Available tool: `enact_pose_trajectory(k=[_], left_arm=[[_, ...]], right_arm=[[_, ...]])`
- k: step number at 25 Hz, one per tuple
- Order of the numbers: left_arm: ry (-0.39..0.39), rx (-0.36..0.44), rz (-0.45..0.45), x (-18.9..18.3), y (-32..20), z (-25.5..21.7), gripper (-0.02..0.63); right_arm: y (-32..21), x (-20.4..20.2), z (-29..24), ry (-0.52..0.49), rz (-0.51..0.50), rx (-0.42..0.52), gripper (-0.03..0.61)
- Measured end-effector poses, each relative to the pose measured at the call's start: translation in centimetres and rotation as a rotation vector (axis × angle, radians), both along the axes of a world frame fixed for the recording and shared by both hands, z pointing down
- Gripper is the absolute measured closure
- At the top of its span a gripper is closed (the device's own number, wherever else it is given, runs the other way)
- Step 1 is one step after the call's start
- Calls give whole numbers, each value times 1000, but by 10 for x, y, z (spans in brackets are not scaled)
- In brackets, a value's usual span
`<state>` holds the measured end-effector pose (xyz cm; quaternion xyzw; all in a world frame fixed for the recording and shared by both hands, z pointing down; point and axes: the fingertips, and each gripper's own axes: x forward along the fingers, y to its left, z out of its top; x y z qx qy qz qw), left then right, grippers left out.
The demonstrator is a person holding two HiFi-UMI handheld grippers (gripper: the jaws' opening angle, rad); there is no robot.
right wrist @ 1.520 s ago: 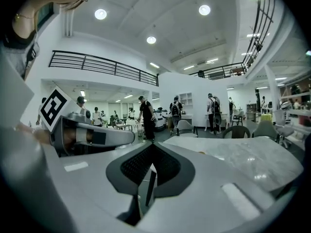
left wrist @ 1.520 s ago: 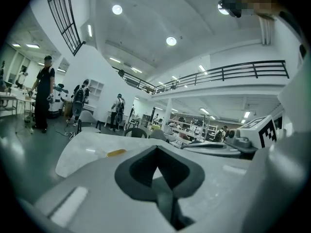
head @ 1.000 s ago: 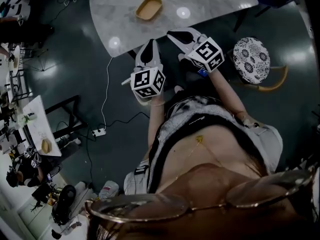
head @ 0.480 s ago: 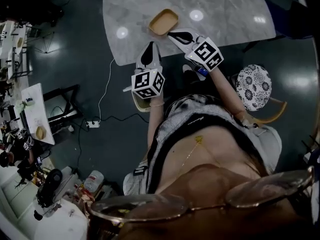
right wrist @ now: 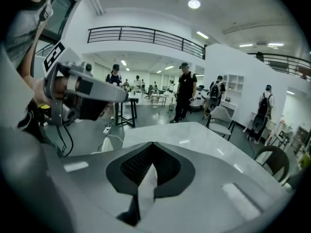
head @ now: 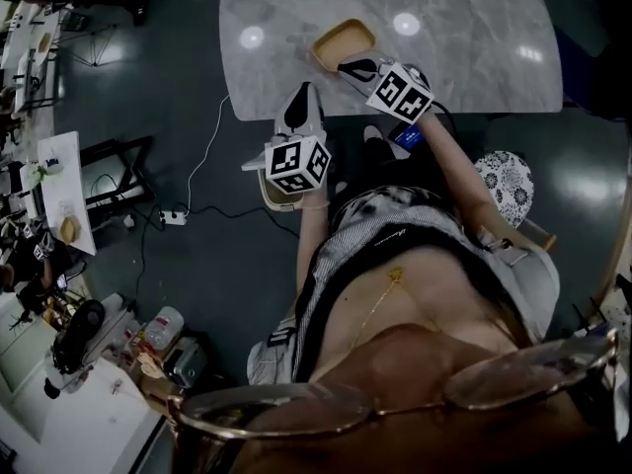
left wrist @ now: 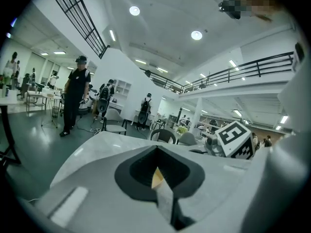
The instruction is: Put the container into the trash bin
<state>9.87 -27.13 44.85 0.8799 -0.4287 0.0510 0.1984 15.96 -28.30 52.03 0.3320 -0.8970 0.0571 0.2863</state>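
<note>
Head view: container point(head: 342, 40) lies on the table point(head: 474, 28) at 12 o'clock. The right gripper point(head: 352, 65) overlaps its near corner, and contact is unclear. That gripper's jaws are clenched on nothing. The left gripper point(head: 301, 95), at 7 o'clock of the container, is likewise pressed together and empty.

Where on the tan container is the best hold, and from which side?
Probably its near rim, from above: the container lies flat and open-topped on the table, so one jaw fits inside its low wall.
</note>
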Motion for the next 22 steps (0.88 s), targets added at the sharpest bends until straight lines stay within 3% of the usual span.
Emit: enact_pose_trajectory(k=[10, 13, 18, 22], left_arm=[[-24, -36, -71, -15, -12, 21, 613], [-26, -48, -83, -19, -13, 22, 612], [-26, -63, -102, -23, -13, 25, 614], [-23, -68, -115, -23, -10, 26, 612]], right_arm=[[-19, 9, 112, 414, -241, -100, 553], [-22, 12, 136, 527, -326, -119, 486], [-23, 13, 170, 636, -450, -163, 469], [-25, 14, 191, 688, -513, -182, 499]])
